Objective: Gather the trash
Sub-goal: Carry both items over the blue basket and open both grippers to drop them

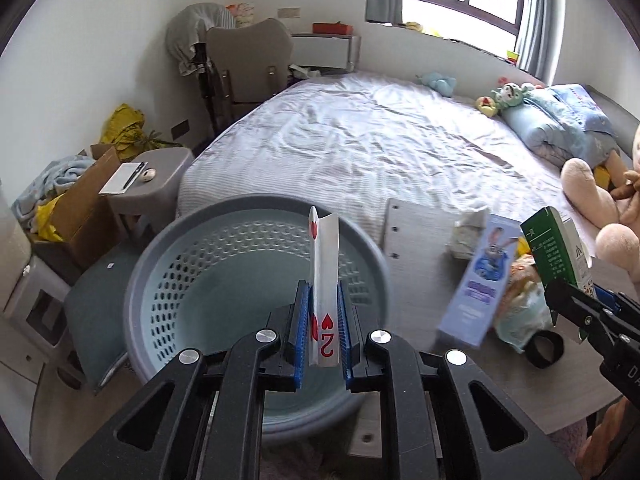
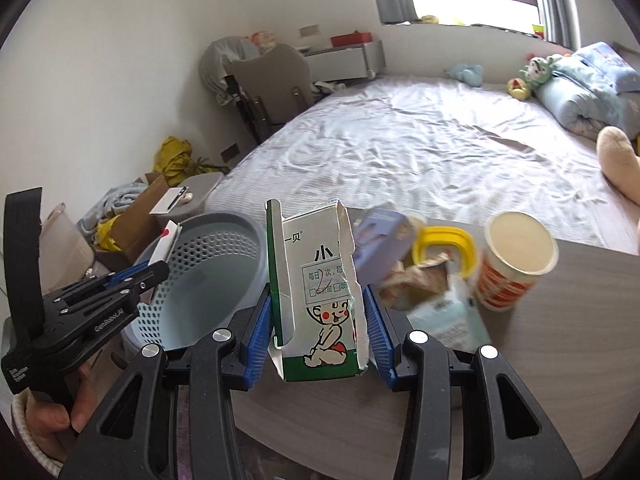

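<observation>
left wrist view: the left tongs (image 1: 323, 312) are closed on a folded playing card (image 1: 325, 280), a two of hearts, which stands on end with its long axis running up the middle of the frame. the blue perforated basket (image 1: 168, 248) lies directly behind and below the card, filling the lower centre, so the card already hangs over the basket's mouth; i judge that letting go is all the coming move asks of this hand. at the right edge the right tongs (image 1: 576, 300) grip a green and white carton (image 1: 558, 248), which sits well to the right of the basket rim, over the worktop (image 1: 420, 232). more trash waits there: a lilac box (image 1: 480, 276) and a crumpled wrapper (image 1: 524, 312).

right wrist view: the right tongs (image 2: 318, 308) clamp the torn carton (image 2: 316, 300) by its sides, upright, its long axis vertical in the centre of the frame. the basket (image 2: 224, 236) lies to the left of it, so this hand has a sideways stretch yet to cover; the left hand is clearly nearer. the left tongs (image 2: 154, 270) show at the left with the card (image 2: 166, 242) over the basket's near rim. only this view shows the paper cup (image 2: 516, 260) and a yellow ring (image 2: 444, 240) on the worktop (image 2: 580, 340); only the other looks into the basket's bottom, where nothing is seen lying.
</observation>
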Available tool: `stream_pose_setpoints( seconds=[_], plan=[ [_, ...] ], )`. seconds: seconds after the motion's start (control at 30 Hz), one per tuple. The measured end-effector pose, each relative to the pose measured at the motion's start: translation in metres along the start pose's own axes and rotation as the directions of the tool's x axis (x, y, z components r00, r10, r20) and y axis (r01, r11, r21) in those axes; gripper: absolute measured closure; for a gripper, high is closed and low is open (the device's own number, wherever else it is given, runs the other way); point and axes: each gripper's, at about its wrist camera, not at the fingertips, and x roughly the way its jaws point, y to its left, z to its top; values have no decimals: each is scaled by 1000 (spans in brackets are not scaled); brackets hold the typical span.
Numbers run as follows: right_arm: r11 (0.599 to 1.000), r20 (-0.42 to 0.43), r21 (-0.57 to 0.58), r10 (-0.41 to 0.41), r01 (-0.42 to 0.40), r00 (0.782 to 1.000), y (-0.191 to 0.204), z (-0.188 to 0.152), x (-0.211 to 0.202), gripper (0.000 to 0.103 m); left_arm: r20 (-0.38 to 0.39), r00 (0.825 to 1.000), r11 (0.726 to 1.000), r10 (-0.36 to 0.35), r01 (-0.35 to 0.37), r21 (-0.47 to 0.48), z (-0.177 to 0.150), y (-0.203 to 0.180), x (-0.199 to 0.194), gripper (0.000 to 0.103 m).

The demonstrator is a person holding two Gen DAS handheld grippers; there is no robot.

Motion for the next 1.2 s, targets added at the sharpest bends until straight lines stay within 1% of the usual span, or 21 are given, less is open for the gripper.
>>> stream_pose_setpoints(
  seconds=[0.13,0.2,0.3,0.4,0.57,0.67,0.7,0.77,0.83,0.9,1.2],
  plan=[
    [996,-60,-50,71,-74,996,37,10,41,60,-32,999,998,44,-45,-33,1,36,17,89],
    [993,-93,-65,92,-98,991,52,12,60,60,-52,997,997,53,-55,-45,1,49,26,89],
    [990,-137,-86,95,-108,986,68,12,83,60,-79,995,996,62,-67,-61,-2,62,39,89],
    [988,-167,-101,96,-114,981,76,10,98,60,-98,993,995,70,-77,-68,-3,71,51,88],
    [986,-193,-114,95,-118,977,84,9,116,59,-113,991,992,70,-81,-94,-1,85,62,87],
    [985,-197,-126,87,-114,976,88,11,124,59,-109,991,991,80,-90,-96,0,87,63,84],
    [985,-194,-130,85,-111,977,88,12,125,57,-109,991,991,84,-95,-97,1,87,63,81],
    [986,-182,-136,72,-98,981,89,12,124,53,-105,990,990,94,-104,-98,2,87,63,72],
    [985,-172,-141,71,-96,983,89,15,124,47,-100,990,988,101,-112,-103,3,86,61,51],
    [985,-160,-143,71,-94,985,88,15,121,37,-86,991,987,107,-116,-111,3,87,58,43],
    [987,-149,-139,58,-79,987,84,14,118,35,-88,988,983,130,-140,-116,0,87,57,36]
  ],
)
